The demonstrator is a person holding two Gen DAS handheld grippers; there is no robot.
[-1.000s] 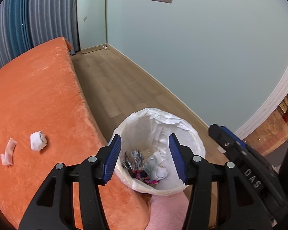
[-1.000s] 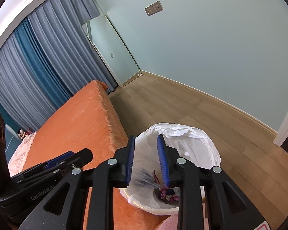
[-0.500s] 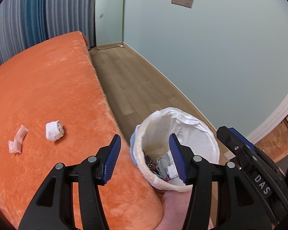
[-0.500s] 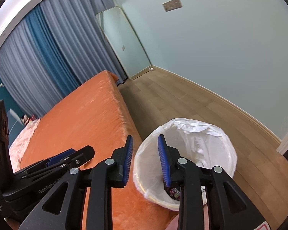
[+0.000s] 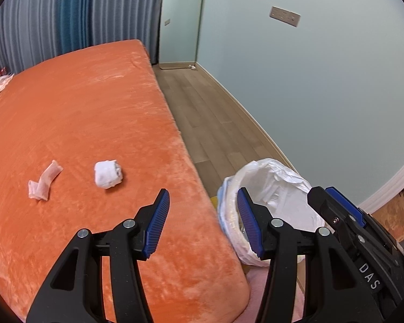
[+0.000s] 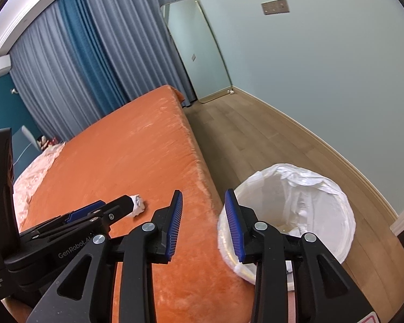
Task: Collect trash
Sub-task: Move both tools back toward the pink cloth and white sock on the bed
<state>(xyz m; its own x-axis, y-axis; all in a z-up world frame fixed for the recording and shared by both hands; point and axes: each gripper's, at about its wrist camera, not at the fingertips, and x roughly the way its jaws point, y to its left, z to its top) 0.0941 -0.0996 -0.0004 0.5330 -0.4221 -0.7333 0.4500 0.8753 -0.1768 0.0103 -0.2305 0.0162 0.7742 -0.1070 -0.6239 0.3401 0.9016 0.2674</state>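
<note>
Nearest in the left wrist view, the left hand-held gripper [image 5: 203, 224] is seen with its black plastic arms and ribbed blue pads held apart, nothing between them. The right hand-held gripper [image 6: 203, 224] is likewise empty; its jaws have just been opening, and a clear gap is shown between the ribbed blue pads.

Below both, the near corner of a bed [image 5: 94, 123] is covered in plush orange fabric with a soft, brushed sheen. Just right of that corner, on the floor, a round trash bin [image 6: 334, 231] is lined with a thin, crinkled white plastic bag [image 5: 280, 185] folded over its rim.

Farther left on the bed, two pieces of trash are lying apart from each other: a crumpled white wad [image 5: 107, 174], rounded and lumpy, and left of it a flat, folded strip of pale pink paper [image 5: 44, 181]. In the right wrist view the wad is partly hidden behind the left tool's tip.

Beyond, a floor of wood-grain planks [image 5: 202, 107] is bounded by a smooth pale green wall [image 5: 309, 94]. At the far end, a tall mirror [image 6: 196, 51] with rounded corners is leaned beside pleated grey and teal curtains [image 6: 89, 62].
</note>
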